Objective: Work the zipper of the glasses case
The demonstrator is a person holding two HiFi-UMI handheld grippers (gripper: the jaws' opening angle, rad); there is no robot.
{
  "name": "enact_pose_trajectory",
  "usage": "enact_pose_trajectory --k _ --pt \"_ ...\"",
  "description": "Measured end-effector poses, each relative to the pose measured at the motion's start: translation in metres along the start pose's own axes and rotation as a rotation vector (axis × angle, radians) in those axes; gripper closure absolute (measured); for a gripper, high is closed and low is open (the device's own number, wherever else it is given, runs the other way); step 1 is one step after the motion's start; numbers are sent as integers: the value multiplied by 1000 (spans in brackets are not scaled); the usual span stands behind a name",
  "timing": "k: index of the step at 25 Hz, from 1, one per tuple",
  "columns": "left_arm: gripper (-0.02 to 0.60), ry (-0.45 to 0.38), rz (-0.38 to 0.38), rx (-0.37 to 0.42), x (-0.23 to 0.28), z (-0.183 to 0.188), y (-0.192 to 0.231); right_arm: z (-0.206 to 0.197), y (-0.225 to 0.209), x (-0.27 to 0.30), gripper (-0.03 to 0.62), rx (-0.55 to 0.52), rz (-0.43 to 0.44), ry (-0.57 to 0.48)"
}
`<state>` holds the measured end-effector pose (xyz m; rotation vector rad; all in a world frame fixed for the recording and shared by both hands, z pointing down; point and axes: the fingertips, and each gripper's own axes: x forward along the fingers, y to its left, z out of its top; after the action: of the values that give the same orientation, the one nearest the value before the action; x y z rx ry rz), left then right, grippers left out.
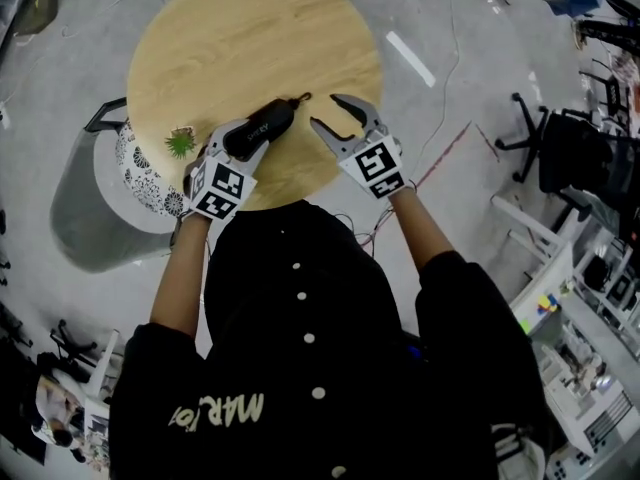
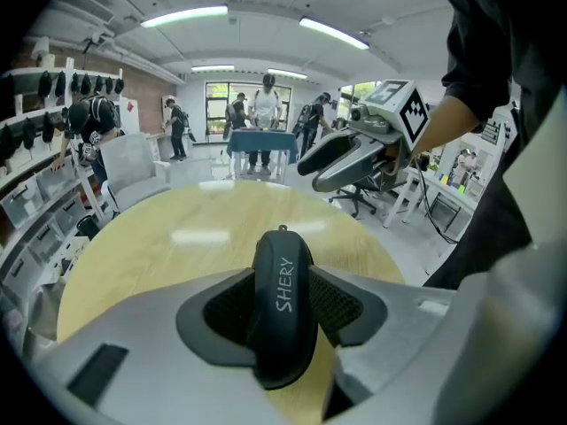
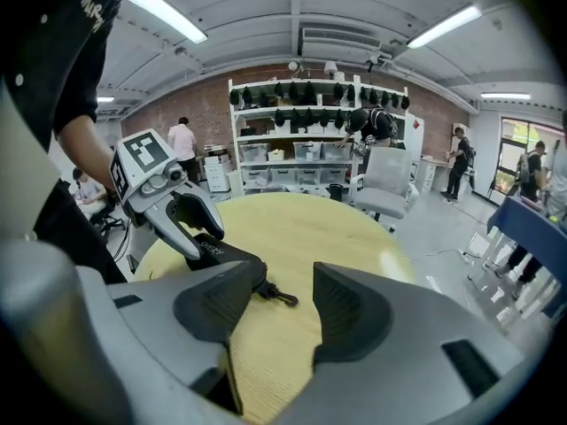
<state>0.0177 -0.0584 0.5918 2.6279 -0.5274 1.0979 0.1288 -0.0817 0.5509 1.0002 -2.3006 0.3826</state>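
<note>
head view: a black oblong hard-shell glasses case [image 1: 262, 128] is lying on a round, pale wood-grain table [image 1: 250, 28], towards the near edge; its small dark zipper pull [image 1: 300, 98] is pointing away from the person; the left gripper [image 1: 252, 138], grey moulded plastic with a black-and-white marker cube, is reaching over the case's near end with one finger on each side; the right gripper [image 1: 323, 109] is hovering just beside the pull, its curved fingers spreading wide with only wood between them; a small spiky green plant [image 1: 181, 143] is sitting at the table's left edge.

left gripper view: the glasses case [image 2: 283, 304], smooth and matte with pale lettering along its rounded back, is standing between the left gripper's [image 2: 283, 308] two dark, finely ribbed pads [image 2: 226, 312]; both pads are lying against its sides with no gap showing, so the grip is on the case; the right gripper [image 2: 310, 175] is hanging beyond, above the far rim of the table [image 2: 177, 237].

right gripper view: the right gripper [image 3: 285, 312] is standing wide and empty, bare wood grain showing between its ribbed pads [image 3: 354, 312]; the zipper pull [image 3: 282, 297], a short dark loop, is resting on the table [image 3: 292, 228] just past the left-hand pad; the case [image 3: 226, 259] is stretching back from it into the left gripper [image 3: 208, 242].
</note>
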Motion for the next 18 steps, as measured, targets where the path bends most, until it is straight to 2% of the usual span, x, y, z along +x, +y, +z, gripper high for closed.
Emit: enact_pose_trajectory --k 3,5,10,13,16,18 --pt "397 22 -5 19 6 -6 -4 -6 0 14 385 -66 49 46" --pt "397 20 2 32 8 -6 -4 -9 -2 24 385 -62 86 84" --pt "397 14 29 71 9 -8 -4 -10 -9 59 442 125 150 205" --pt "397 21 48 90 9 -8 -6 -16 -4 80 445 236 204 354" --pt "397 28 69 121 10 -11 -7 -17 2 98 459 277 242 488" --pt "397 31 85 139 11 -13 -8 -19 4 108 496 294 251 559"
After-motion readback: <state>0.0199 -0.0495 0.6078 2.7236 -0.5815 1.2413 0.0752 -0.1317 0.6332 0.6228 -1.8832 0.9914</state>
